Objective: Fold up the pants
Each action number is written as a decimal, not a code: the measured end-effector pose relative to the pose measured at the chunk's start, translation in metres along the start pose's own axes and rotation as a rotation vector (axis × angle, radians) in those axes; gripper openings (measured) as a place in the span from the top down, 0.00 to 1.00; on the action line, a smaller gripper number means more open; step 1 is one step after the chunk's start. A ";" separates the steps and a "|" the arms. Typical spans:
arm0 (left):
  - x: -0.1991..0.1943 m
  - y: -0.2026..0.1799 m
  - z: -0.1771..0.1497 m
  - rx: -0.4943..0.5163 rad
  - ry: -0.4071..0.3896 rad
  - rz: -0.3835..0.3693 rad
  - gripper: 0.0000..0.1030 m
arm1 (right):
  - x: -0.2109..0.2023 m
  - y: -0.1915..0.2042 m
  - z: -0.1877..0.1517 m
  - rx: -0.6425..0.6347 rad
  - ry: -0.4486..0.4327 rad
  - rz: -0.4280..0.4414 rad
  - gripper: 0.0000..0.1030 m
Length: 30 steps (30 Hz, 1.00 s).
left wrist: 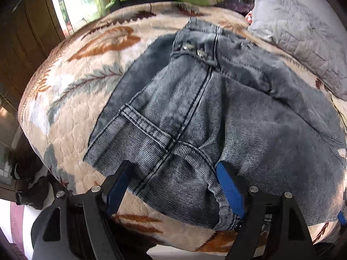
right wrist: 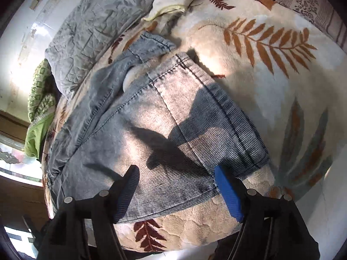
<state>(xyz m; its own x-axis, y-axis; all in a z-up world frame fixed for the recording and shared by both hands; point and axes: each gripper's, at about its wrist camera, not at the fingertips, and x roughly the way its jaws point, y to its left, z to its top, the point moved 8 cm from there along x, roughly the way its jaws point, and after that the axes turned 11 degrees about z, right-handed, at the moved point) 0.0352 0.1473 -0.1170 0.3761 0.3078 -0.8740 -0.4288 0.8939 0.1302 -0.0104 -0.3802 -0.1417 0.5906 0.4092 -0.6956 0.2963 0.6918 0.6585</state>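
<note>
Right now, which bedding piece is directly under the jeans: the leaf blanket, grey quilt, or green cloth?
The leaf-print blanket; the jeans lie on it, unlike the others.

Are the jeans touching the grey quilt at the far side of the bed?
Cannot tell. In the left wrist view the jeans run up beside the grey quilt, but no plain gap or overlap shows.

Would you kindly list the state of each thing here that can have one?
Faded grey-blue denim pants: lying folded on the leaf-patterned fleece blanket, held by neither gripper.
Left gripper: open over the denim.
Right gripper: open over the denim.
Grey quilted cover: crumpled.
</note>
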 end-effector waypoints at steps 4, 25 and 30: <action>-0.042 0.004 0.036 -0.068 -0.106 -0.107 0.22 | -0.016 0.019 0.021 -0.029 -0.037 0.026 0.27; 0.079 -0.011 0.155 -0.190 0.137 -0.298 0.71 | 0.091 0.002 0.171 0.115 -0.012 0.060 0.43; 0.062 -0.009 0.165 -0.122 0.055 -0.207 0.86 | 0.091 0.018 0.174 -0.024 -0.009 -0.048 0.79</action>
<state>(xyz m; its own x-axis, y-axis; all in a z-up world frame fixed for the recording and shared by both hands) 0.1978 0.2119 -0.0955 0.4227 0.1008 -0.9006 -0.4443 0.8892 -0.1090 0.1792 -0.4339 -0.1436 0.5829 0.3694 -0.7237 0.3063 0.7250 0.6168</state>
